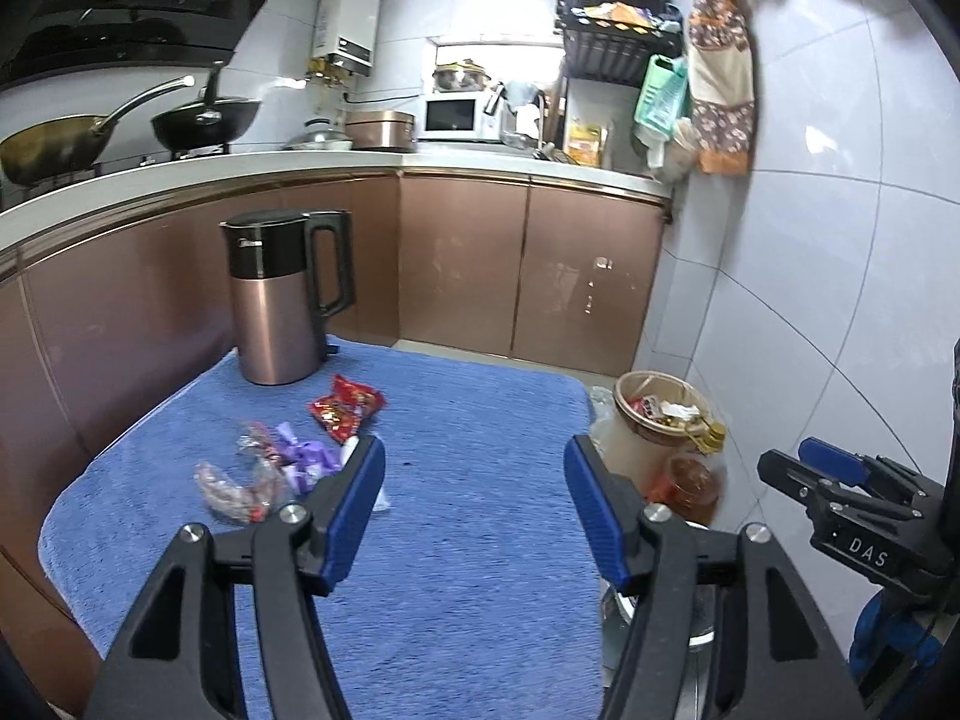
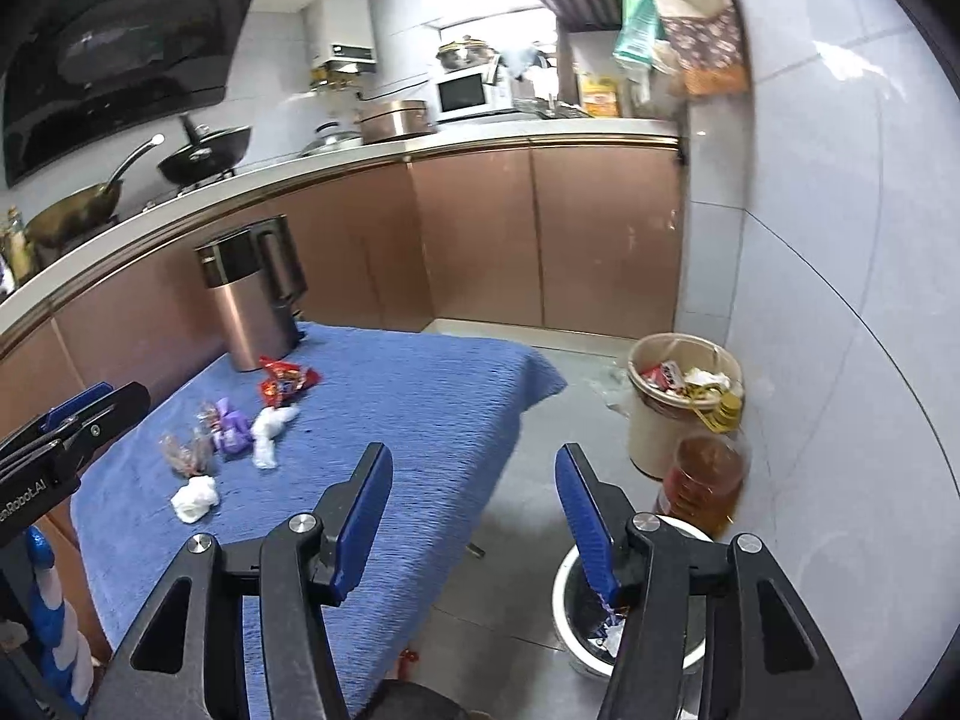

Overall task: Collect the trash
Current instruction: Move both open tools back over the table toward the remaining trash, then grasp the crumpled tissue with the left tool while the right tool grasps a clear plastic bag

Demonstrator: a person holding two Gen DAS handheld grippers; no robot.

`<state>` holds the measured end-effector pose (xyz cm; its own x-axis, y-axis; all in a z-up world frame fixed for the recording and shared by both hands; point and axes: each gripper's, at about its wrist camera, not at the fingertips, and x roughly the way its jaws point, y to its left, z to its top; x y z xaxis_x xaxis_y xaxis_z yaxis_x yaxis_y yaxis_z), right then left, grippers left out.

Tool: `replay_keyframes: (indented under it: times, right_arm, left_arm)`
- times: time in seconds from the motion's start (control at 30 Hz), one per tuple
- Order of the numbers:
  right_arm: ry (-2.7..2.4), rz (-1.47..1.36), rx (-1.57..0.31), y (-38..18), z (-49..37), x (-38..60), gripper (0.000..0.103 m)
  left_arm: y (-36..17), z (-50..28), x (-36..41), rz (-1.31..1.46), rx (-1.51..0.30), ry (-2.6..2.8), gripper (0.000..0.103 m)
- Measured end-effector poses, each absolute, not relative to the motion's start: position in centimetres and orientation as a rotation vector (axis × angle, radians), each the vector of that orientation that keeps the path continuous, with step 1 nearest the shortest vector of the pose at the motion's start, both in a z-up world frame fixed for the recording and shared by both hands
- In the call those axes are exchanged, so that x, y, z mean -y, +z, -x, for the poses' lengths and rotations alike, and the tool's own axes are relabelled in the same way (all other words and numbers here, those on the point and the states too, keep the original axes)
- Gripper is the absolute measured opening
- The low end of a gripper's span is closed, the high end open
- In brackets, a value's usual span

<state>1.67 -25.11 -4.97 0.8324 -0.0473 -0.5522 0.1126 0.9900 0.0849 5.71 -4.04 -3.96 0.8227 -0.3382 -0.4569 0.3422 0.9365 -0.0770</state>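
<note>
Your left gripper (image 1: pixel 474 462) has its jaws spread apart with nothing between the blue pads; only the blue mat (image 1: pixel 468 540) shows through the gap. It hangs above the mat's near half, touching nothing. In the right wrist view its body sits at the left edge and carries white lettering that partly reads "Robot.AI".

Trash on the mat, left to right in the right wrist view: 1 clear crinkled wrapper (image 2: pixel 183 450), 1 crumpled white tissue (image 2: pixel 195 498) nearest you, 1 purple wrapper (image 2: pixel 231 429), 1 second white wad (image 2: pixel 270 429), and 1 red snack packet (image 2: pixel 285 384) just in front of the copper-and-black kettle (image 2: pixel 252 294). Print on the packet is too blurred to read. The kettle stands upright at the mat's far left corner; its small logo is illegible.

Your right gripper (image 2: pixel 474 471) is likewise spread, pads empty, held past the mat's right edge above the grey floor. Directly below its right finger stands 1 white-rimmed bin (image 2: pixel 564 594) with scraps inside. In the left wrist view this gripper's body shows a label reading "DAS".

Further right, by the tiled wall: 1 cream bin (image 2: pixel 660 438) full of wrappers and 1 amber bottle (image 2: pixel 711 474) touching it.
</note>
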Motion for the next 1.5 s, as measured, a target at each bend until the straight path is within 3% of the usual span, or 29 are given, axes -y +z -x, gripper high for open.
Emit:
replay_keyframes:
  times: [0.37, 0.63, 0.87, 1.37, 1.5]
  right_arm:
    - [-0.025, -0.055, -0.603, -4.7, -2.7, 21.6, 0.054]
    - [0.054, -0.037, -0.648, -5.8, -5.5, 19.8, 0.055]
    - [0.190, -0.054, -0.748, -9.4, -11.9, 17.3, 0.055]
    - [0.402, -0.032, -0.940, -18.5, -25.4, 9.9, 0.054]
    - [0.434, -0.031, -0.961, -19.8, -27.2, 9.0, 0.044]
  left_arm:
    - [-5.3, -6.2, 0.3, 0.030, -0.504, -0.307, 0.060]
    - [-9.6, -8.6, -4.6, 0.088, -0.616, -0.247, 0.060]
    - [-15.3, -11.9, -8.3, 0.124, -0.787, -0.205, 0.060]
    - [-20.2, -18.7, -7.8, 0.085, -0.898, -0.248, 0.060]
    - [-21.0, -19.0, -7.4, 0.082, -0.915, -0.277, 0.055]
